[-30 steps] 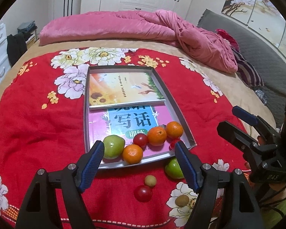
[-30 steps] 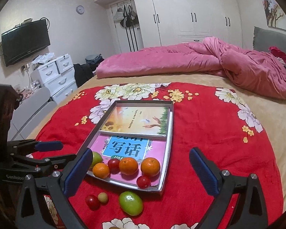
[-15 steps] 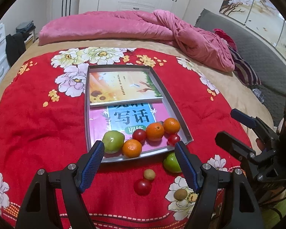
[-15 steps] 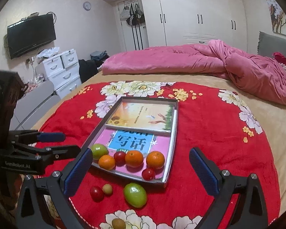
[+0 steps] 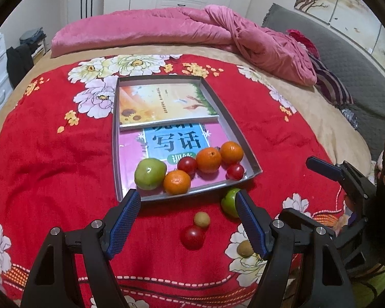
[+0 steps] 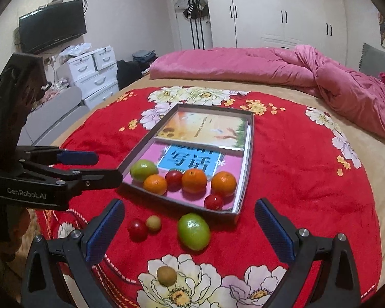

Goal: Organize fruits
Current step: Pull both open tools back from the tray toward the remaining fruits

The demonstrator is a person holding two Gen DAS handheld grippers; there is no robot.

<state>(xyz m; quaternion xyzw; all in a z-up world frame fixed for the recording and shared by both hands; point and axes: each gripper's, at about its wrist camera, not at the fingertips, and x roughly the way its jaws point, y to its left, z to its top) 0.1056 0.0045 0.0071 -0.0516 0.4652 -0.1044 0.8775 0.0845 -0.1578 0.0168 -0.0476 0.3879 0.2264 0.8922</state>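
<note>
A grey metal tray [image 5: 243,138] [image 6: 247,161] on the red flowered blanket holds two books and, along its near edge, a green apple [image 5: 150,170] [image 6: 143,170], three oranges [image 5: 208,159] [image 6: 194,180] and two red fruits [image 5: 235,172] [image 6: 214,202]. Loose on the blanket in front lie a green apple [image 6: 193,231] [image 5: 228,203], a red fruit [image 5: 192,236] [image 6: 137,229], a small yellowish fruit [image 5: 202,219] [image 6: 153,222] and a brownish fruit [image 6: 166,276] [image 5: 245,249]. My left gripper [image 5: 187,218] is open above the loose fruits. My right gripper [image 6: 190,227] is open around the loose apple, above it.
A pink quilt [image 5: 166,25] lies bunched across the far side of the bed. White drawers [image 6: 95,71] and a wall television [image 6: 52,33] stand to the left. A grey headboard [image 5: 346,59] runs along the right. The blanket's near edge is just below both grippers.
The right gripper has moved forward and slightly down, so the loose green apple now sits between its fingers in view. The left gripper has hardly shifted. No fruit has moved.
</note>
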